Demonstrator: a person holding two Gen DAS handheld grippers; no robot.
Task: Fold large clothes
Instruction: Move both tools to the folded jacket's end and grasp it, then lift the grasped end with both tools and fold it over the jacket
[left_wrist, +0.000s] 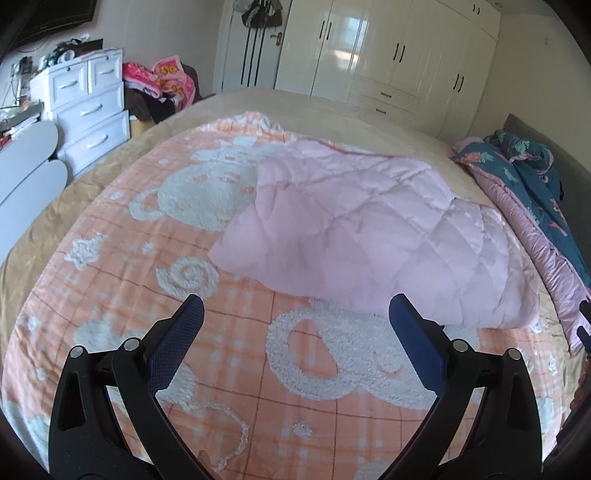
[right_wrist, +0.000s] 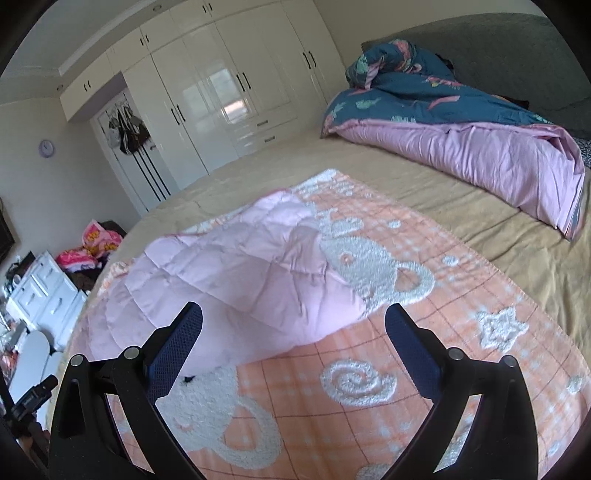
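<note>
Both grippers hang above the bed with nothing in them. The left gripper (left_wrist: 295, 314) has its fingers spread wide over the near part of the blanket (left_wrist: 122, 295), and the right gripper (right_wrist: 293, 321) is just as wide open, its left finger (right_wrist: 173, 350) near the pink quilt's near fold.

The quilt (left_wrist: 354, 229) lies in a loose, partly doubled heap on the orange bear blanket, which is spread flat on the tan bed (right_wrist: 424, 173). In the left view the heap sits right of centre and far of the fingers; a free corner points left. A second, teal-and-pink duvet (right_wrist: 461, 140) is bunched at the far right, well apart.

The risks, as I judge them: the quilt is puffy and slippery, so a shallow pinch may catch only the top layer and pull the fold apart. A deep pinch could also grab the blanket beneath and drag it along. Uneven lifting by the two sides would skew the edge.
</note>
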